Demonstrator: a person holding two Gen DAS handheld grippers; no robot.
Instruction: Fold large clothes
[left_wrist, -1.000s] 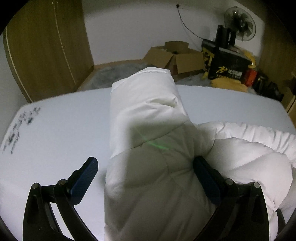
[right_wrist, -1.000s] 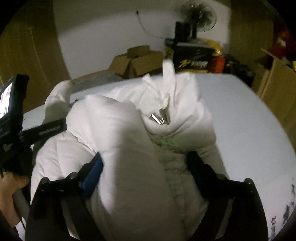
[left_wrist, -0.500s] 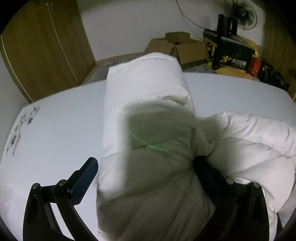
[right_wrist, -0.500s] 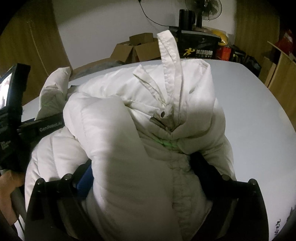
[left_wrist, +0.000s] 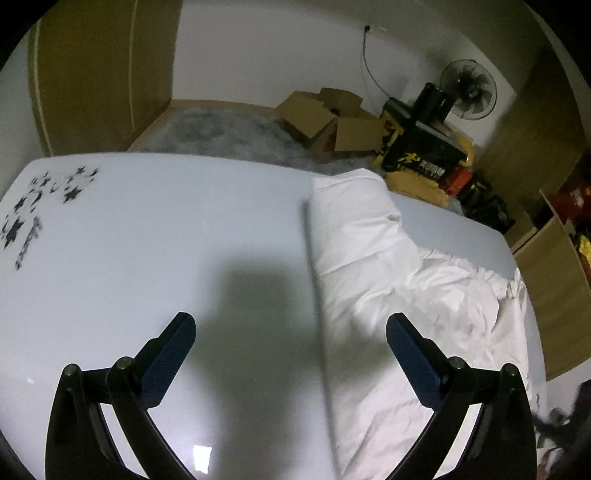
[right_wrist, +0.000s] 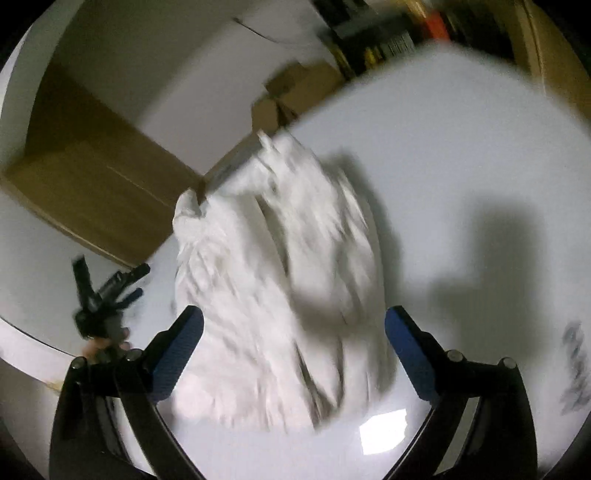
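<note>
Both grippers are off the jacket now; a second ago each had a bulky fold of it between its fingers.

Left gripper (left_wrist: 290, 334): fingers spread wide, nothing between them, only bare table (left_wrist: 147, 240) and the gripper's own shadow below. A half second ago padding filled that gap; now the jacket (left_wrist: 399, 295) lies to the right of the gripper, its straight near edge running away across the table.

Right gripper (right_wrist: 293, 326): fingers wide, and they have just been opening further. The jacket (right_wrist: 280, 280) shows between and beyond them, but the pads press on nothing; it rests on the table (right_wrist: 461, 166). This view is smeared by motion, so the folds are hard to read.

Farther along the jacket, the white padding is spread flatter than in the earlier bunched-up state. The sleeve reaches toward the far table edge. Past that edge: cardboard boxes (left_wrist: 328, 118), a fan (left_wrist: 469, 88).

Reading: a release, probably the end of one fold or lay-down. Whether the fold sits neatly cannot be told from these views. Next grasp likely wants a fresh edge or the sleeve.
</note>
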